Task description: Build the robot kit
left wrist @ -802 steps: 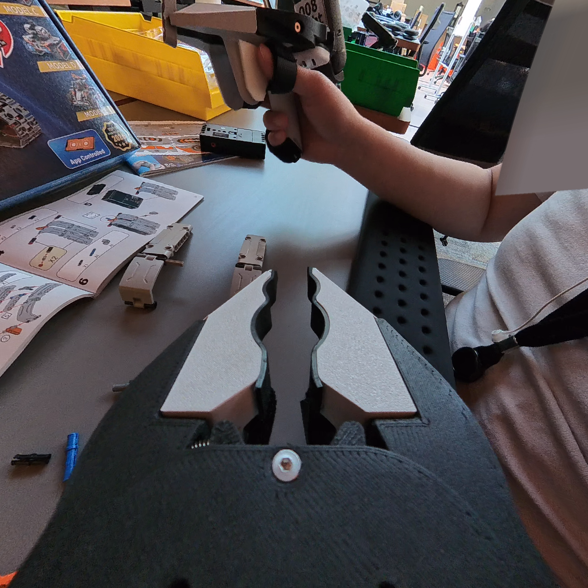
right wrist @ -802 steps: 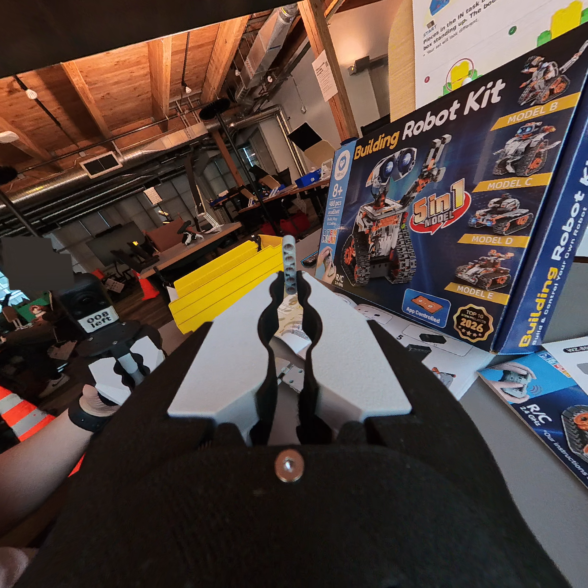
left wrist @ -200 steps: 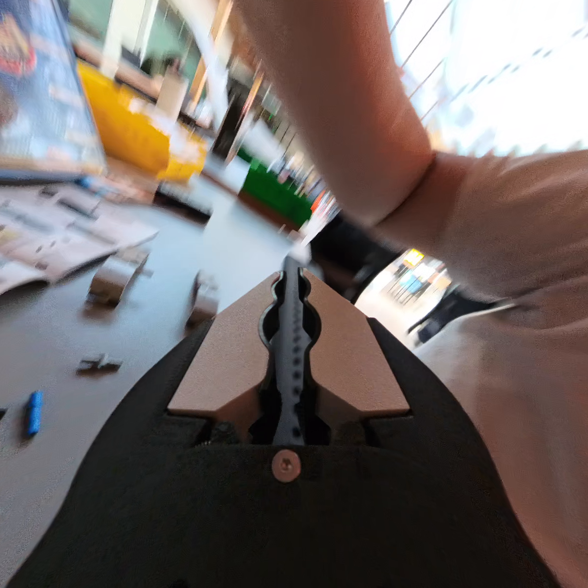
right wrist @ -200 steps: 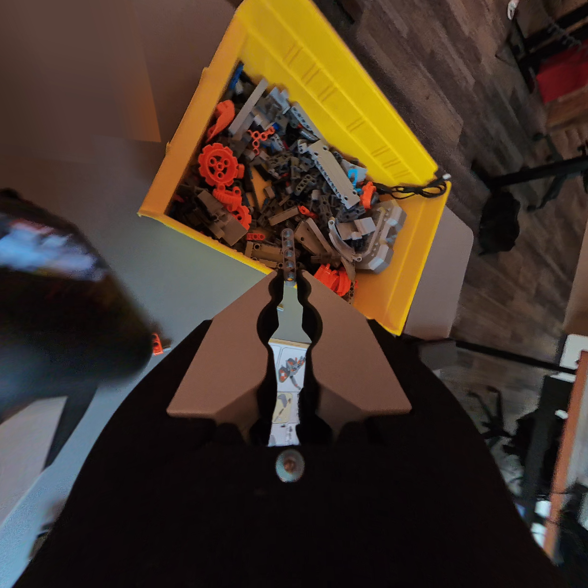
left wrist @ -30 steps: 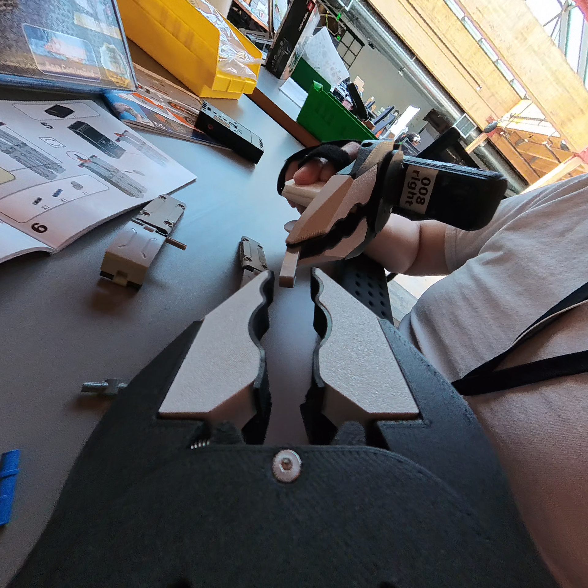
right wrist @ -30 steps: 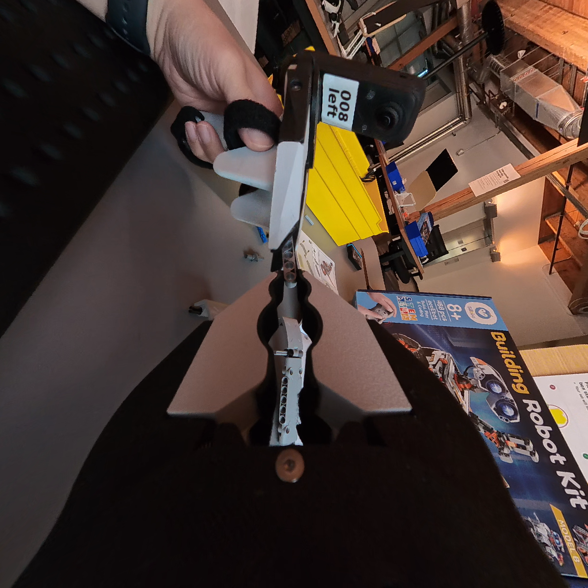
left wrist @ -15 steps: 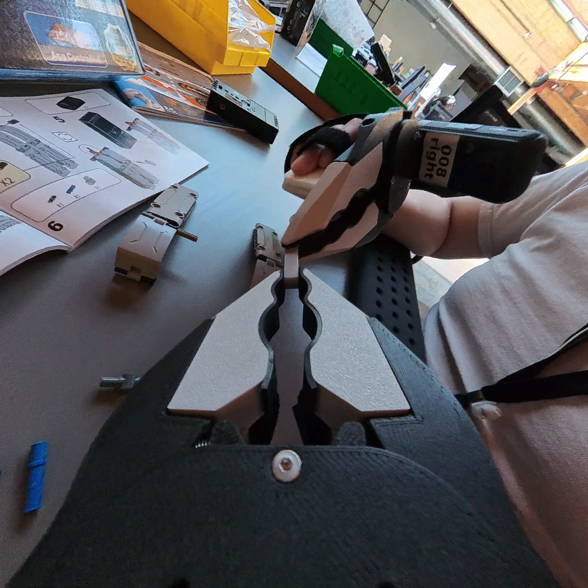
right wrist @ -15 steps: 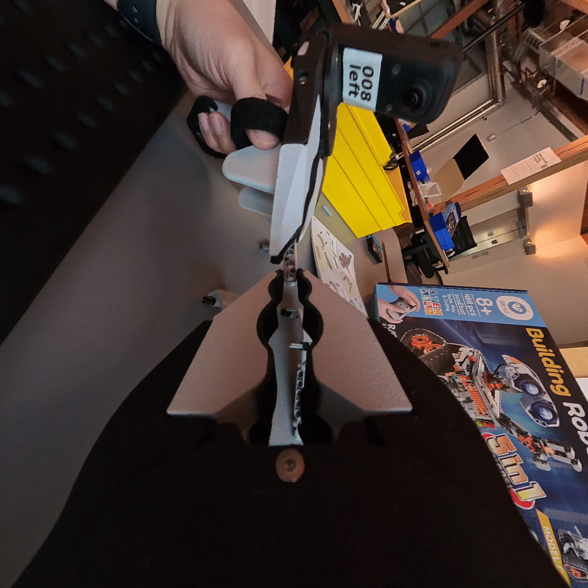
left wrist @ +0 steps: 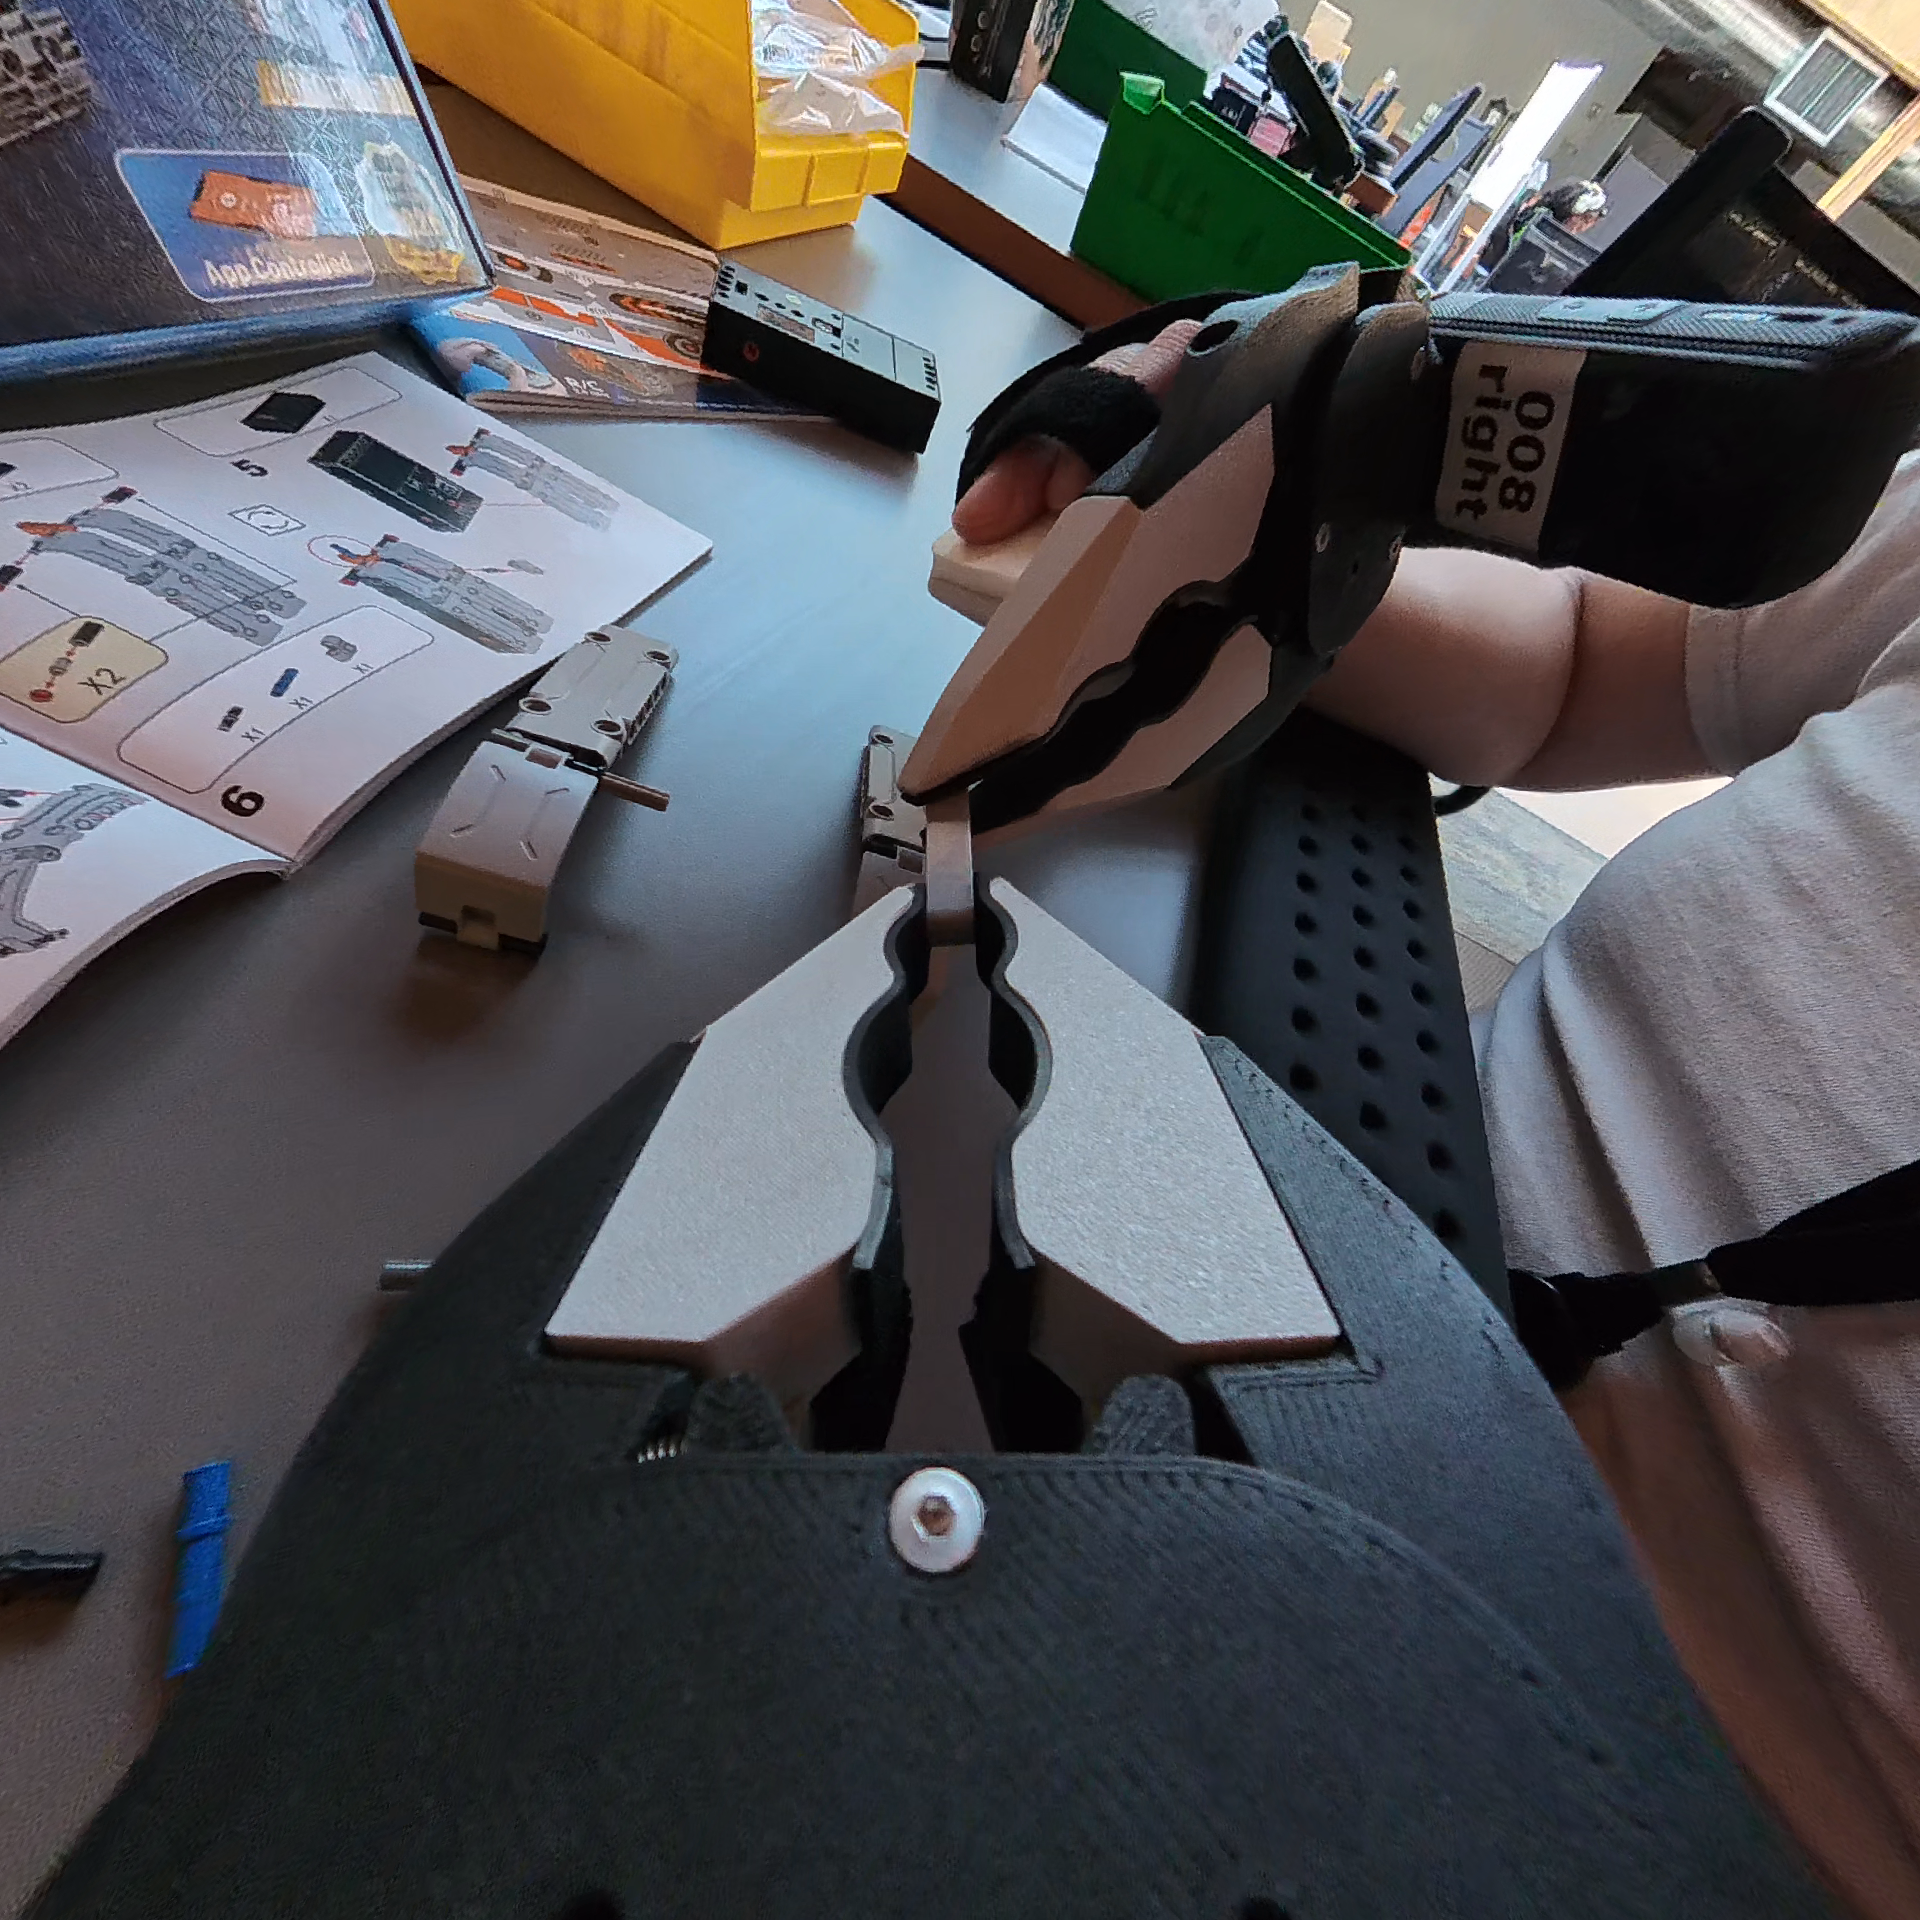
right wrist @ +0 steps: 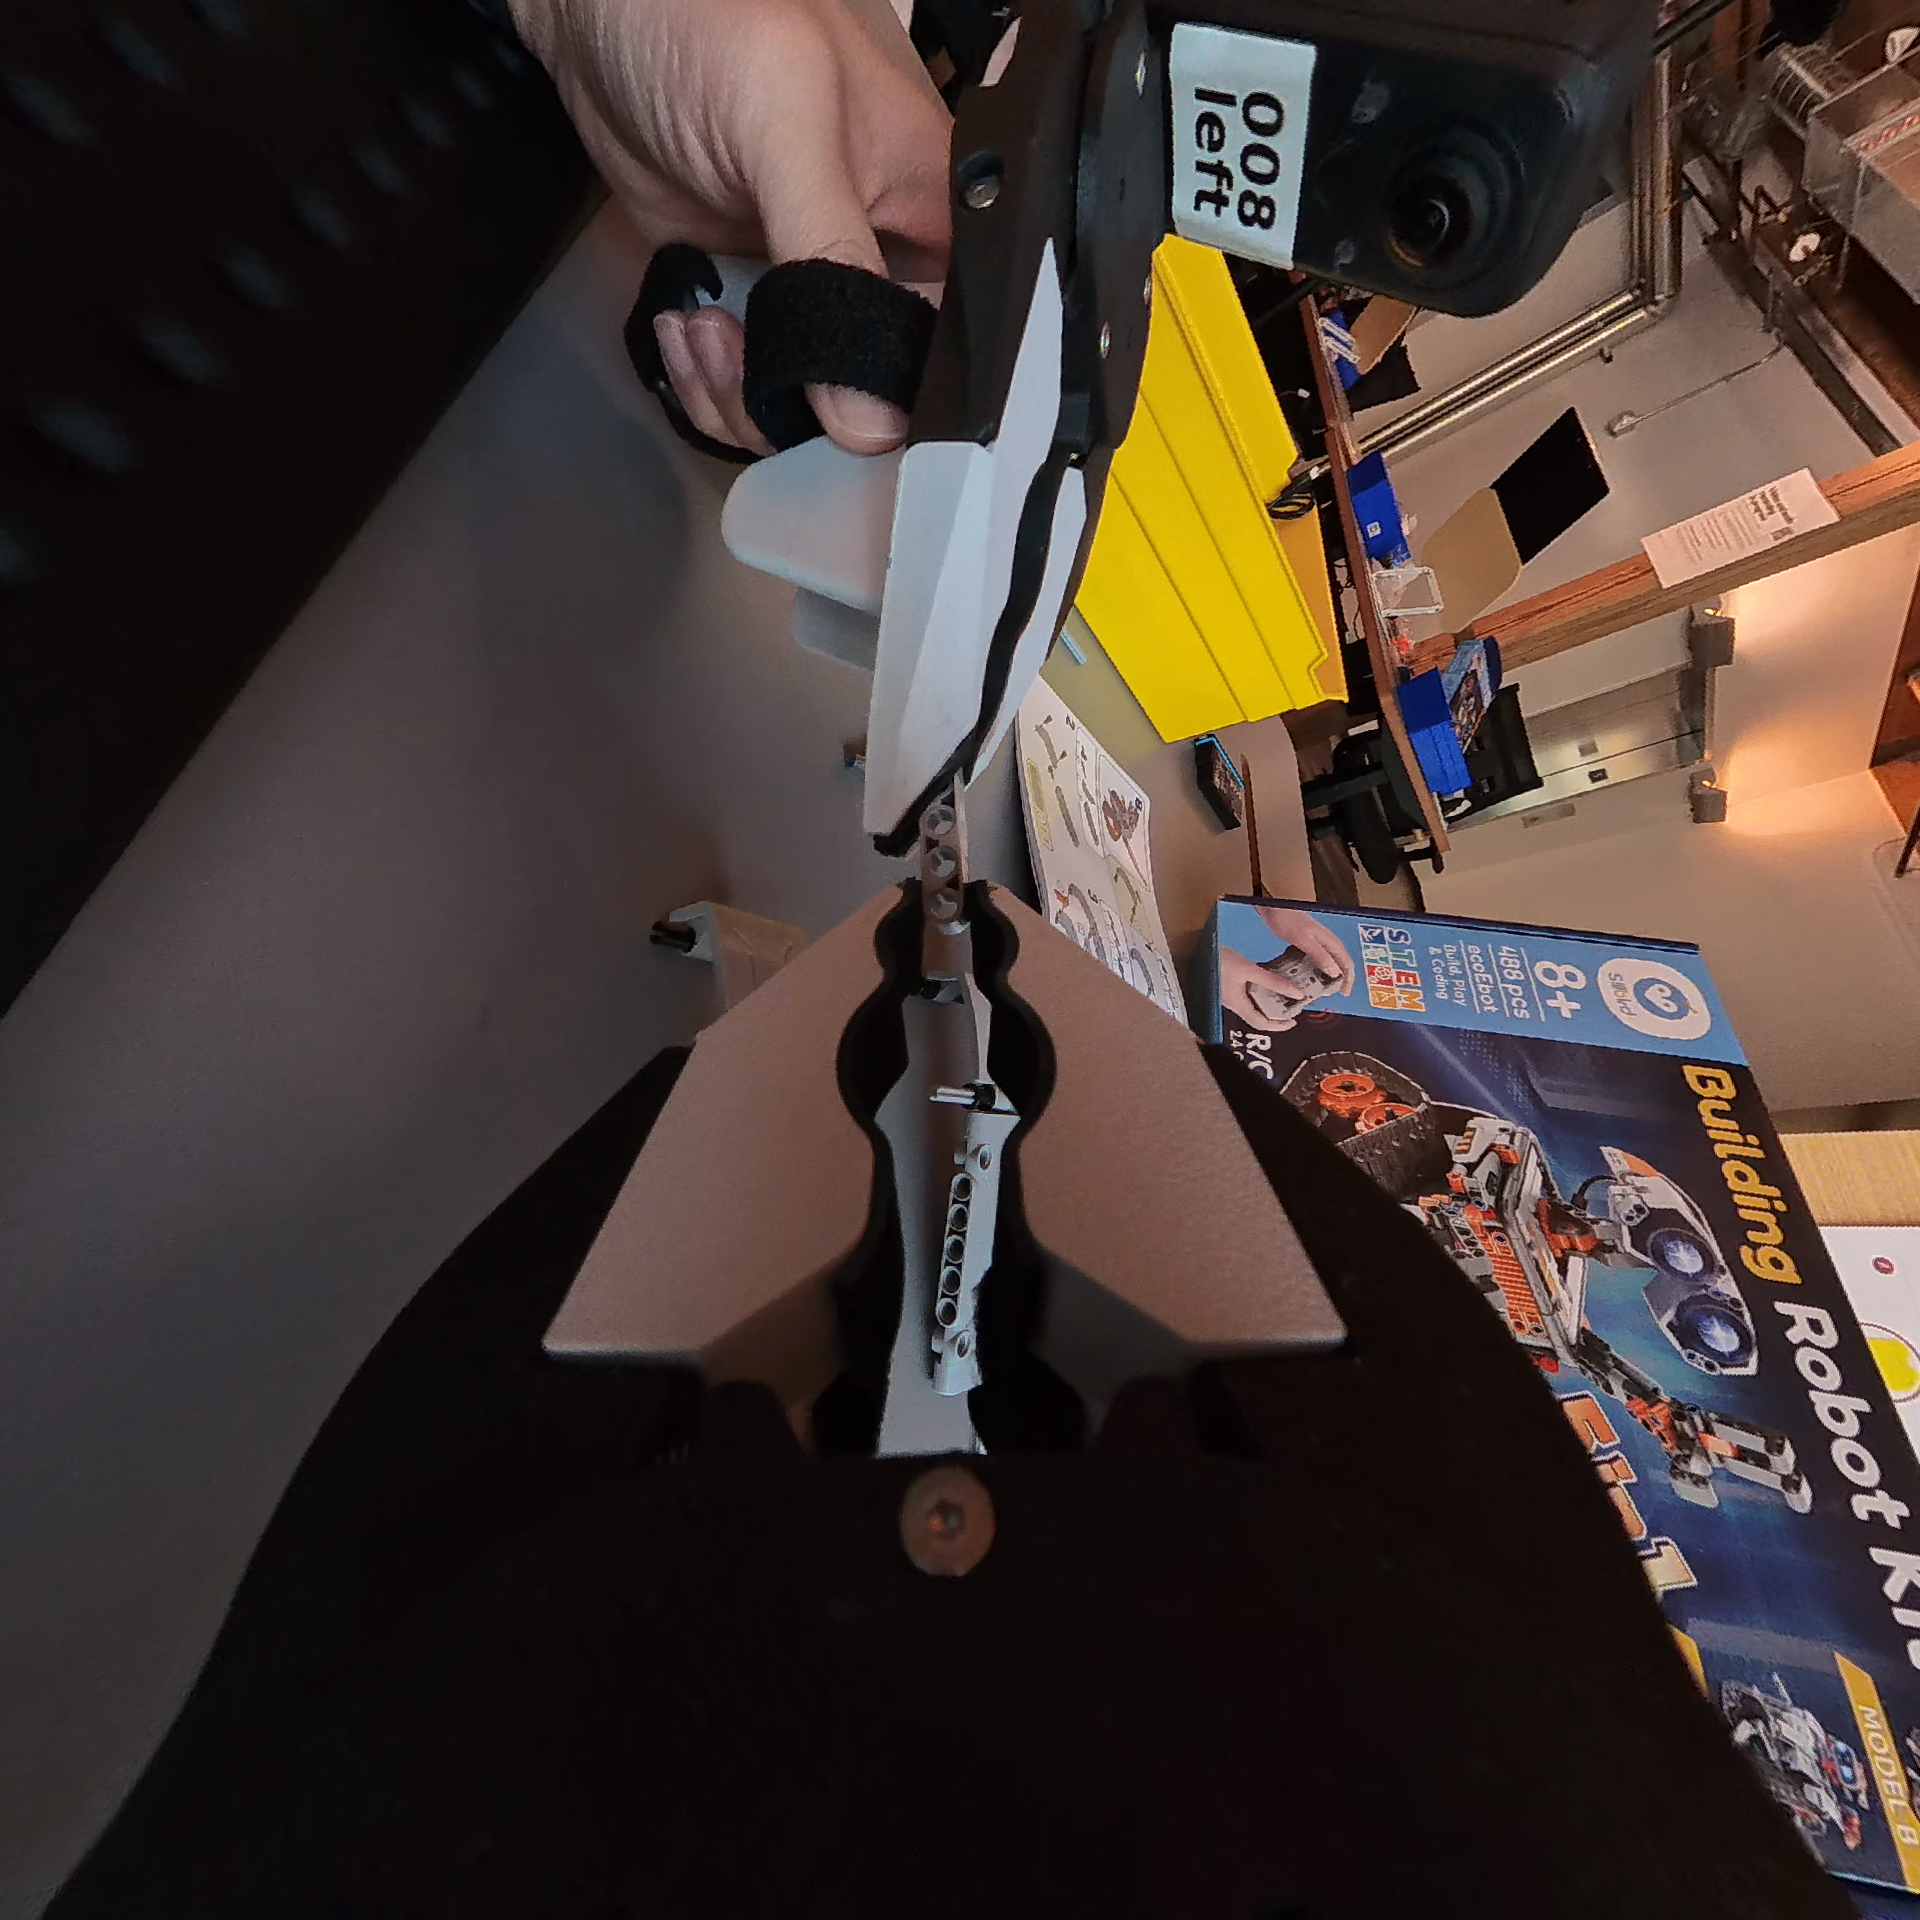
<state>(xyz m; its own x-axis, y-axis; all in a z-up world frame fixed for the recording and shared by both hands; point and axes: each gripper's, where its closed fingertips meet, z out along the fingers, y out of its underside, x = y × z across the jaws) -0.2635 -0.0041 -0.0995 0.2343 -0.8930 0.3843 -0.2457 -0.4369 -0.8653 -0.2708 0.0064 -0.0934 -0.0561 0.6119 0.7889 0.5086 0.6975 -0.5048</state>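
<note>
A short grey beam with holes (left wrist: 951, 873) hangs between both grippers above the dark table (left wrist: 260, 1122). My left gripper (left wrist: 948, 920) is shut on its near end. My right gripper (left wrist: 920, 792) comes in from the right, tilted down, and is shut on the other end. In the right wrist view the beam (right wrist: 940, 862) sticks out of my right gripper (right wrist: 943, 906) and into the tips of the left gripper (right wrist: 914, 826), which a hand holds from above. A grey beam piece (right wrist: 961, 1236) shows on the table through the gap between the fingers.
On the table lie a grey assembled block (left wrist: 540, 800), another grey part (left wrist: 883, 821), an open instruction booklet (left wrist: 312, 582), a black battery box (left wrist: 821, 353), a blue pin (left wrist: 197, 1538) and a small axle (left wrist: 405, 1273). A blue kit box (right wrist: 1558, 1195), yellow bin (left wrist: 665, 94) and green bin (left wrist: 1226, 208) stand behind. The grippers are tip to tip, or close to it. Both grippers' tips are roughly 9 centimeters from the grey assembled block (left wrist: 540, 800).
A second ago my left gripper was open with the beam's free end just in front of it. It has closed on that end, and both grippers now hold the beam.
</note>
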